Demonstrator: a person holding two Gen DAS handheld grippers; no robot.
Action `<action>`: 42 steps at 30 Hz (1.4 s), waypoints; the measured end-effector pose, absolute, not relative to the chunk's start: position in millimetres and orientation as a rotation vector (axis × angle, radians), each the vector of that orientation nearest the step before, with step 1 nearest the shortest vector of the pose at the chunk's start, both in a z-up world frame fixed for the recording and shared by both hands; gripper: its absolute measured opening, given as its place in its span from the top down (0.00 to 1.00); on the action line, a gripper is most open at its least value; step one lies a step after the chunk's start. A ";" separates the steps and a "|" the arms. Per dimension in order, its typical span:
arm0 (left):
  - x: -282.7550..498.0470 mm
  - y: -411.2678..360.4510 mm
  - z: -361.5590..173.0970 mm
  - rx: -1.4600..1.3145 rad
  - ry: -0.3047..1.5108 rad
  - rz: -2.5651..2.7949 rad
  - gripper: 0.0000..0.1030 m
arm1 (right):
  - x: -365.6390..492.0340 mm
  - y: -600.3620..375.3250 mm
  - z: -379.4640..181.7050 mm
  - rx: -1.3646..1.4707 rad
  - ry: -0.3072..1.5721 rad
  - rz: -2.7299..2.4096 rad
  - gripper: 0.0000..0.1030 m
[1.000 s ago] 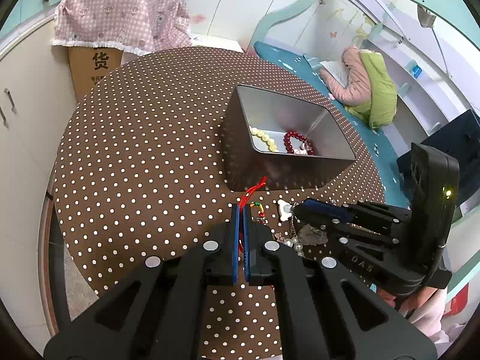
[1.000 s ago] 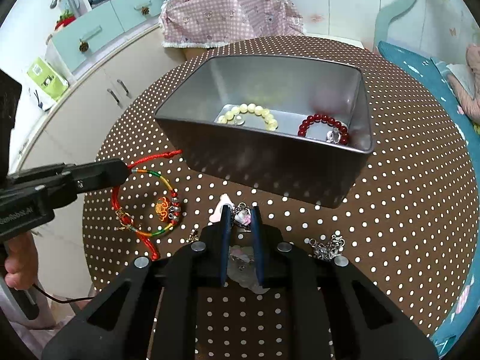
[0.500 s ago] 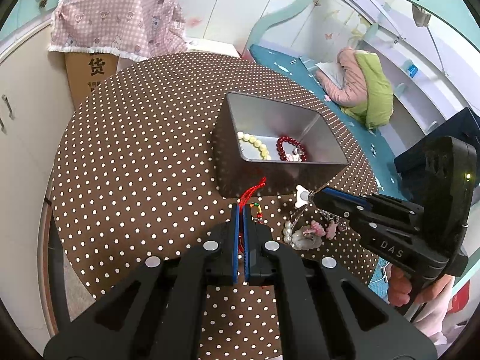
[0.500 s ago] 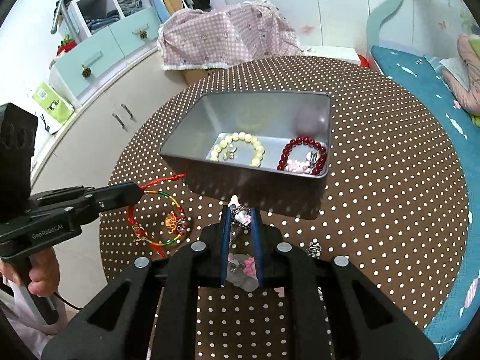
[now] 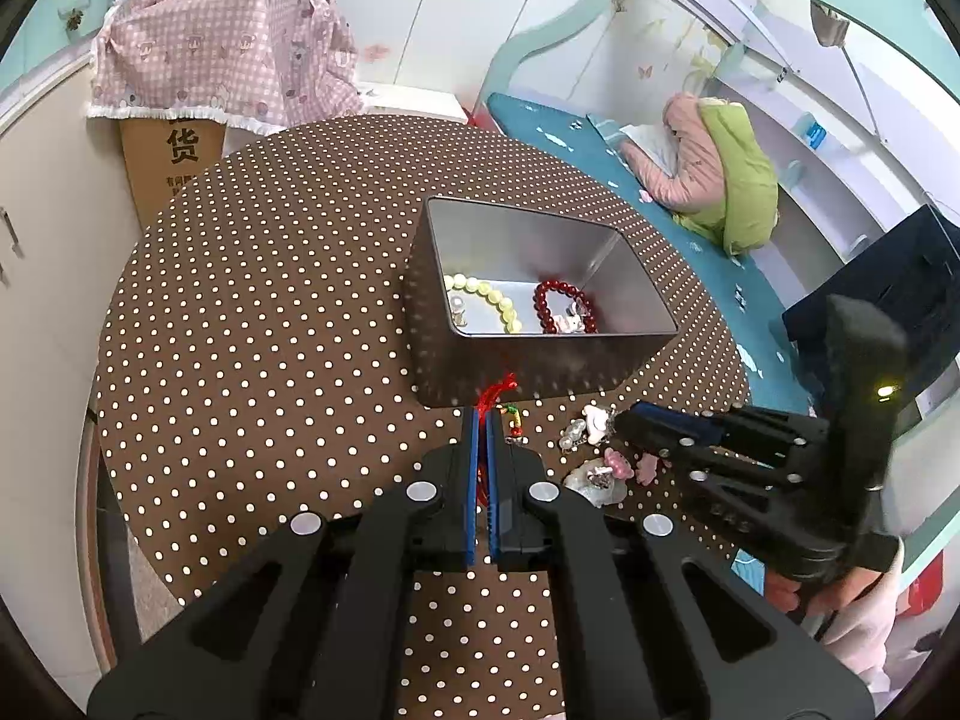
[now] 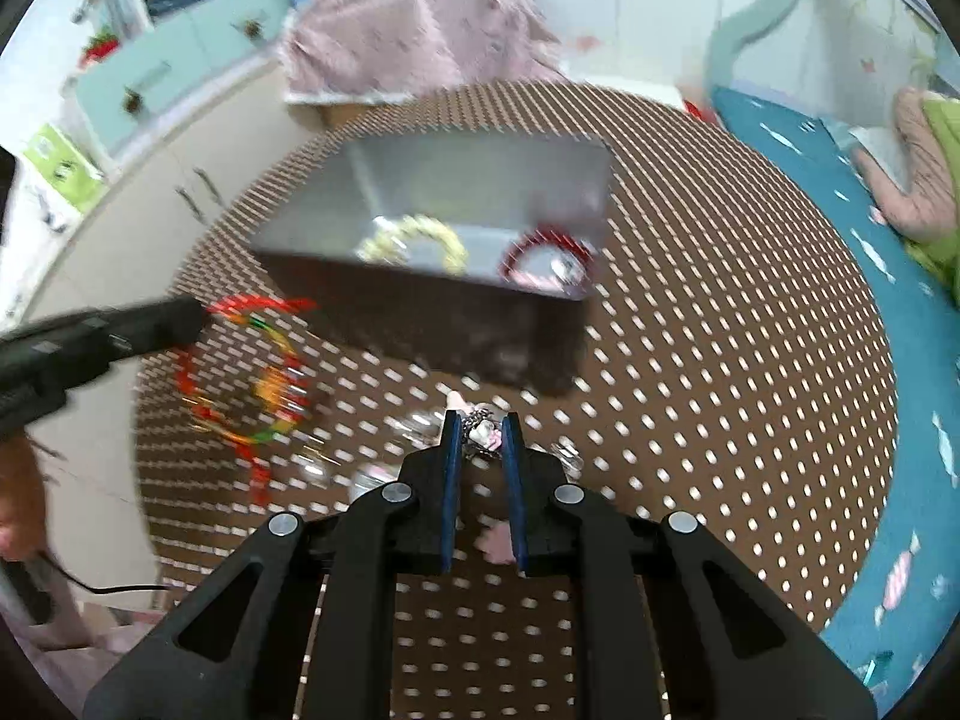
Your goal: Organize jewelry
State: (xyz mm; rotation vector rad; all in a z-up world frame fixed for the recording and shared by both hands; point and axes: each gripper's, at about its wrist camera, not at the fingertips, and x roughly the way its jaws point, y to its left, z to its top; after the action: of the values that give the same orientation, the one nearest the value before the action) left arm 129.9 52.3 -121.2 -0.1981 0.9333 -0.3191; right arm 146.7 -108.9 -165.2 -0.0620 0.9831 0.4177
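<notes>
A silver metal tin (image 5: 636, 333) (image 6: 420, 192) stands on the dotted table; in it lie a pale yellow bead bracelet (image 5: 489, 297) and a red bead bracelet (image 5: 564, 312). My left gripper (image 5: 485, 414) is shut on a red cord bracelet (image 5: 495, 393) (image 6: 252, 372) and holds it in front of the tin. My right gripper (image 6: 480, 420) (image 5: 624, 417) is shut on a silver chain with pink and white charms (image 6: 480, 429) (image 5: 594, 420), which hangs just above the table. The right wrist view is motion-blurred.
The round table has a brown white-dotted cloth (image 5: 270, 312). More small jewelry (image 5: 600, 474) lies on the cloth under the right gripper. A cardboard box under pink checked cloth (image 5: 210, 78) stands behind the table. A teal bed (image 5: 660, 192) is at the right.
Both grippers have risen, each lifting its piece off the table. The tin looks smaller and farther away, and the right wrist view has become blurred from motion.
</notes>
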 end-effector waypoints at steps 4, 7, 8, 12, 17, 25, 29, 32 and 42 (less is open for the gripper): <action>130.0 51.8 -122.7 -0.197 0.936 -0.320 0.98 | 140.9 -111.9 -164.0 -0.061 0.981 0.422 0.86; 129.8 51.8 -123.0 -0.199 0.936 -0.317 0.98 | 132.7 -111.4 -156.9 -0.033 0.957 0.479 0.85; 130.0 51.9 -123.6 -0.200 0.938 -0.315 0.98 | 131.9 -109.1 -155.5 -0.043 0.950 0.483 0.85; 130.0 52.7 -126.1 -0.205 0.943 -0.312 0.98 | 138.3 -96.0 -156.6 -0.071 0.960 0.523 0.85; 129.4 57.1 -126.5 -0.216 0.939 -0.312 0.98 | 146.5 -76.4 -166.7 -0.119 1.014 0.517 0.85; 131.5 63.5 -130.6 -0.226 0.950 -0.314 0.98 | 156.0 -70.3 -167.1 -0.147 1.059 0.382 0.85; 131.2 67.5 -131.6 -0.233 0.949 -0.315 0.98 | 156.6 -73.3 -160.1 -0.105 1.072 0.364 0.80; 131.9 71.5 -132.5 -0.239 0.950 -0.315 0.98 | 153.3 -75.5 -147.0 -0.134 1.011 0.359 0.56; 134.5 77.2 -138.5 -0.253 0.960 -0.319 0.98 | 155.7 -71.5 -164.4 -0.206 1.017 0.375 0.56</action>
State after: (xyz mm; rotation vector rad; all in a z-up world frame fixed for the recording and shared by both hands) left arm 134.5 77.2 -138.5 -0.2533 0.9603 -0.3192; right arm 155.7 -71.5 -164.4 -0.2065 1.0166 0.3753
